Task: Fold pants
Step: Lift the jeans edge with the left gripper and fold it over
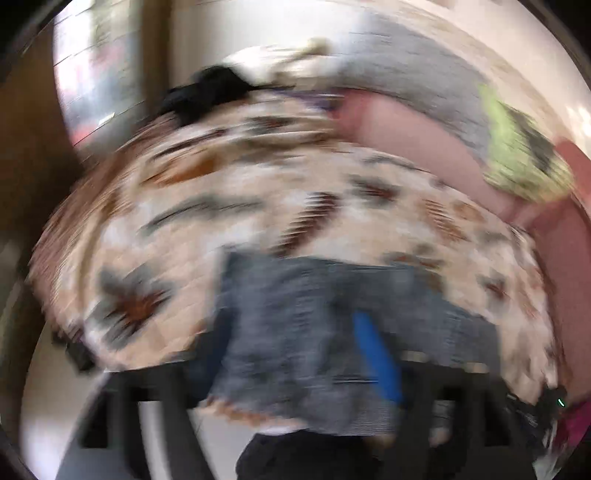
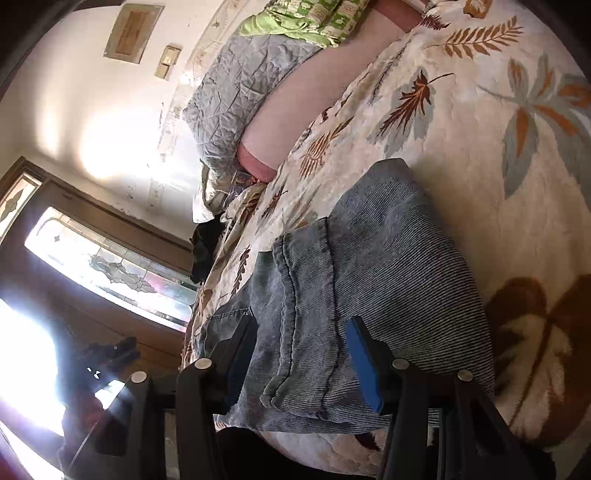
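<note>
The pants (image 2: 362,280), a blue-grey ribbed denim pair, lie folded in a thick bundle on the bed, on top of a cream leaf-print blanket (image 2: 480,155). In the right wrist view the picture is rolled onto its side, so the bed runs up the right of the frame. The right gripper (image 2: 299,354) has its fingers set on either side of the bundle's near end: the blue-padded finger (image 2: 364,369) lies against the ribbed cloth, and the dark finger (image 2: 236,347) stands at the seamed edge of the fold. The fingers look clasped on the pants, though whether both pads truly press cannot be told for certain.

Beyond the bundle a grey quilted pillow (image 2: 236,99) and a green patterned cloth (image 2: 310,18) lie at the head of the bed, beside a bare pink sheet (image 2: 303,99). A dark garment (image 2: 205,251) hangs at the bed's far edge, near a stained-glass window (image 2: 110,269).

The left wrist view is heavily motion-blurred. The pants (image 1: 295,325) show low in the middle, on the blanket (image 1: 221,192). The left gripper (image 1: 291,354) has a blue finger pad (image 1: 376,362) in front of the denim; its fingers appear released, spread wide with the cloth loose between them.
</note>
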The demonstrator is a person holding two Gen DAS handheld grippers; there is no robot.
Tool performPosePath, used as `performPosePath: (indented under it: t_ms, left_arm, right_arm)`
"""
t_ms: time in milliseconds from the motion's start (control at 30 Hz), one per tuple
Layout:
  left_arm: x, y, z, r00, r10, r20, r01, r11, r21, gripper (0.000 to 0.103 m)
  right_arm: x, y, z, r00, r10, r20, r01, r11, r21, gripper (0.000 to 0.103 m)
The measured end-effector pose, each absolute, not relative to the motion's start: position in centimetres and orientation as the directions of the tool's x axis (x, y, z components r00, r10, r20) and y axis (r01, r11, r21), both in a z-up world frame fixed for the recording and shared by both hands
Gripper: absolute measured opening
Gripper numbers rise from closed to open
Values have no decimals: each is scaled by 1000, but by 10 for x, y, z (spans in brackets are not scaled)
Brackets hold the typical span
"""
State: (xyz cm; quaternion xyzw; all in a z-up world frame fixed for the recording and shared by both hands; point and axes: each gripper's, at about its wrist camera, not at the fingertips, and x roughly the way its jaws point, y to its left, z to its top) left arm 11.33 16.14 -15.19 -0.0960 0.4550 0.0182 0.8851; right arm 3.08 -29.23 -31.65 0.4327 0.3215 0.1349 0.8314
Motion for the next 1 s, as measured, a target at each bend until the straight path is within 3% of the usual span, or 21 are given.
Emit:
performPosePath:
  t_ms: [100, 233, 333, 533, 1000]
  left_arm:
    - [97, 213, -185, 529, -9, -848, -248, 954, -165, 78]
    - [78, 264, -241, 433, -143, -890, -387, 862, -327, 77]
    - [64, 266, -265, 444, -275, -853, -392, 796, -461, 78]
    - [70, 243, -274, 490, -414, -767, -346, 715, -607, 78]
    - [128, 221, -285, 482, -353, -802, -335, 772, -541, 75]
  right_arm:
    - [33, -292, -316, 754, 502, -422, 56, 592, 804, 58]
    - [36, -285, -315, 745, 494, -448, 61, 618, 784, 58]
    - [37, -278, -313, 741, 476, -474, 68, 648, 758, 58]
    - [40, -268, -311, 727, 447, -521, 73, 704, 707, 58]
    - [43, -261, -310, 714, 433, -551, 64, 743, 667, 58]
